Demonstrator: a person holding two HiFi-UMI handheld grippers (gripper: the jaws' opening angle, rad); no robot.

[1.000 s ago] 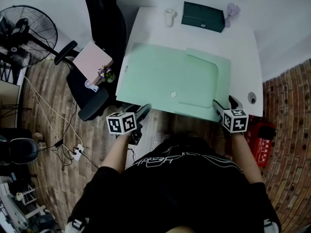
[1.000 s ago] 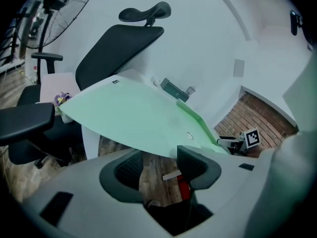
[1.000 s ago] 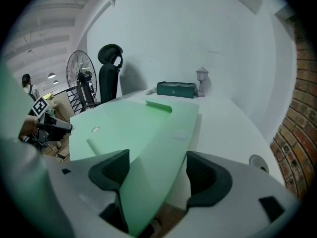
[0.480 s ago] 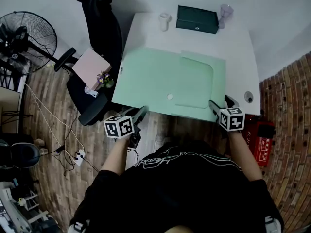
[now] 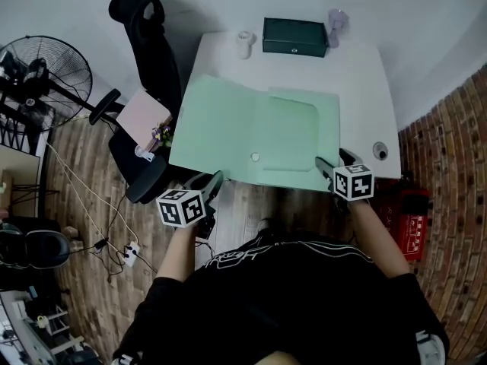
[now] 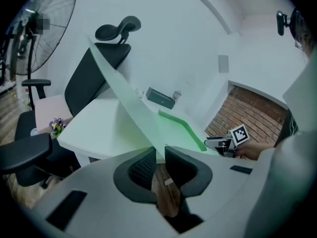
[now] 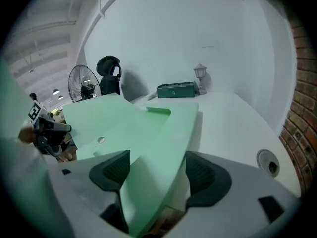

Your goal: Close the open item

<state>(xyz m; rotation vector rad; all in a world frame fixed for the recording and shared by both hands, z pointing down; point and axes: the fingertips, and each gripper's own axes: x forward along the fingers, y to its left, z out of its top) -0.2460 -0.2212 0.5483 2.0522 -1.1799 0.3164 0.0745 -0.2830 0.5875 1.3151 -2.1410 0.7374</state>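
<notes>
A pale green folder (image 5: 251, 131) lies open on the white table (image 5: 365, 90). My left gripper (image 5: 215, 179) is at the folder's near left edge. In the left gripper view its jaws (image 6: 159, 155) are closing, and the pads pinch the thin left cover (image 6: 133, 113), which slants up and away from them. My right gripper (image 5: 335, 160) is at the folder's near right corner. In the right gripper view its jaws (image 7: 156, 167) stand wide apart, and the folder's corner (image 7: 133, 128) lies between them without touching the pads.
At the table's far edge stand a dark green box (image 5: 294, 36), a white cup (image 5: 244, 42) and a small lamp (image 5: 336, 20). A cable hole (image 5: 380, 150) is near the right gripper. A black office chair (image 5: 148, 44) and a fan (image 5: 42, 71) stand to the left.
The table and folder have slid up and left in the head view. Both grippers remain at the folder's near edge, and the left one sits slightly lower and further left.
</notes>
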